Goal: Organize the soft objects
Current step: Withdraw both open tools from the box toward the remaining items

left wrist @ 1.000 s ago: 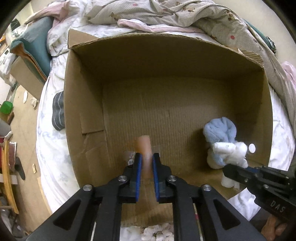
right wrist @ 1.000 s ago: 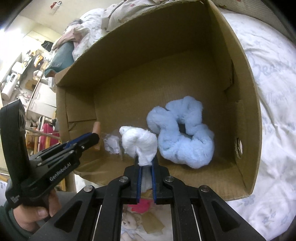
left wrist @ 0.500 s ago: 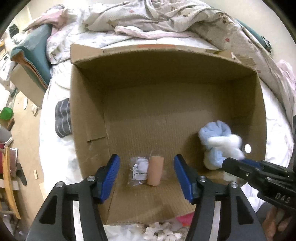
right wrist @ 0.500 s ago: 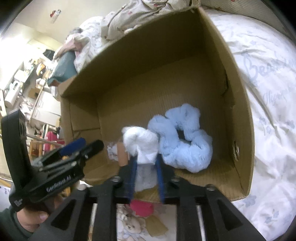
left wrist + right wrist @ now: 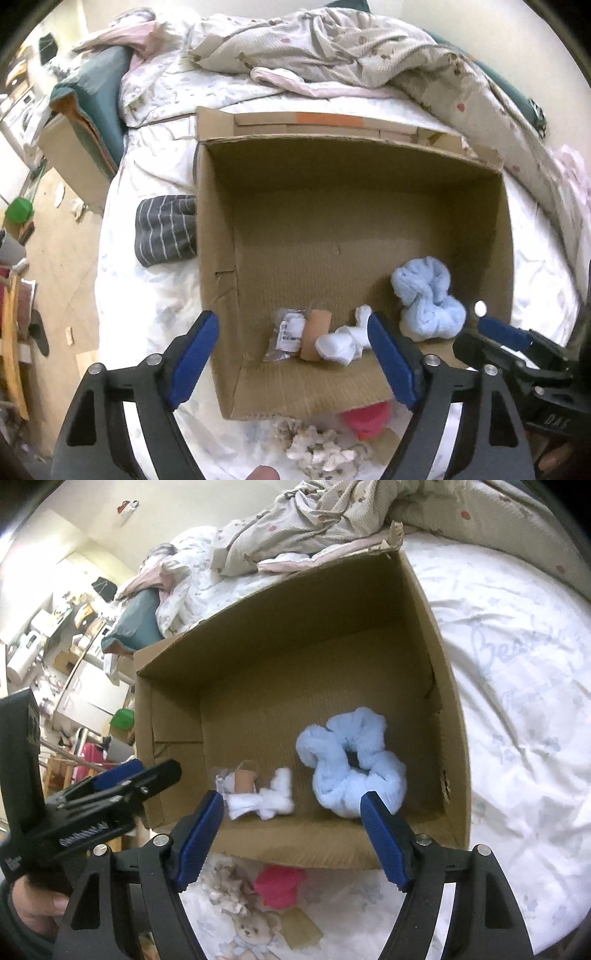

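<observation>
Between picks, by the look of it: left gripper (image 5: pixel 291 363) spread wide and empty above the near wall of the open brown cardboard box (image 5: pixel 218 302); right gripper (image 5: pixel 291 838) likewise spread, holding nothing. Inside the box, along the near wall: fluffy pale-blue scrunchie (image 5: pixel 352 762), crumpled white cloth piece (image 5: pixel 264 801), tan roll in a clear packet (image 5: pixel 314 334). Outside, on the white bedsheet (image 5: pixel 517 701) just before the box: pink soft item (image 5: pixel 279 886) and cream fuzzy scrunchie (image 5: pixel 321 452). Next, probably: lower over one of these, close on it, lift clear of the box wall, drop inside.
</observation>
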Demonstrator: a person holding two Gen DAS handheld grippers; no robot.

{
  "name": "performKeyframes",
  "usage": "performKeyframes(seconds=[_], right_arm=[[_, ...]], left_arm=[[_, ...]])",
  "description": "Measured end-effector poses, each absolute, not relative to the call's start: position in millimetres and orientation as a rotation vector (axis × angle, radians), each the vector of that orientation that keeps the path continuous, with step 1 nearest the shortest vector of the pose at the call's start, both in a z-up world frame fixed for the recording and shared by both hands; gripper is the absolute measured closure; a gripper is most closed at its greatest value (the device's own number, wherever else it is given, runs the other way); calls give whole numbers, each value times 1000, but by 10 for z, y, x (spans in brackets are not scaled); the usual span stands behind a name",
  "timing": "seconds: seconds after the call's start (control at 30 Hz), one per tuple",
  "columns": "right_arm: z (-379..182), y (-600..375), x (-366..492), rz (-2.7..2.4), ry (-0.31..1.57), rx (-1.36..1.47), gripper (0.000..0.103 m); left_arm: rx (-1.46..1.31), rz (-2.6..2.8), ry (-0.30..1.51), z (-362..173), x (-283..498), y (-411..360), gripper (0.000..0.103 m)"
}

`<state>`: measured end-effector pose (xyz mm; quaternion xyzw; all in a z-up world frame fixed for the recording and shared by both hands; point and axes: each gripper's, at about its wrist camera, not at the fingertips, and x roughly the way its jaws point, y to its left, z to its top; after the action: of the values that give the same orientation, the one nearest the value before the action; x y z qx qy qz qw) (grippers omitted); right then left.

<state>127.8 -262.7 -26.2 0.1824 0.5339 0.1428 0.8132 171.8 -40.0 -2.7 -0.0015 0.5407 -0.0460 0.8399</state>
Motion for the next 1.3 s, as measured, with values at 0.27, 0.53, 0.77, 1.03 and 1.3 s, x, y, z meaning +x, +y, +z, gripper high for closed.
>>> performKeyframes(seconds=[0.27,0.53,0.77,1.03,1.3], right_arm=[[-209,-2596,979,250,1154,389,22],[-215,-2479,671,264,1211,345,22],[-191,-2426,531,337,1217,293,22],[-249,-2478,483,375,1254,338,22],[-272,-2450,492,380,1267,320,22]], left_arm=[[-15,-78,1109,103,1416,-350,12],[-49,38,1084,97,1021,-197,12],[-94,114,1107,20,780,-194,12],[-87,196,1118,-89,697,-182,12],[-86,196,1128,-141,735,-169,12]])
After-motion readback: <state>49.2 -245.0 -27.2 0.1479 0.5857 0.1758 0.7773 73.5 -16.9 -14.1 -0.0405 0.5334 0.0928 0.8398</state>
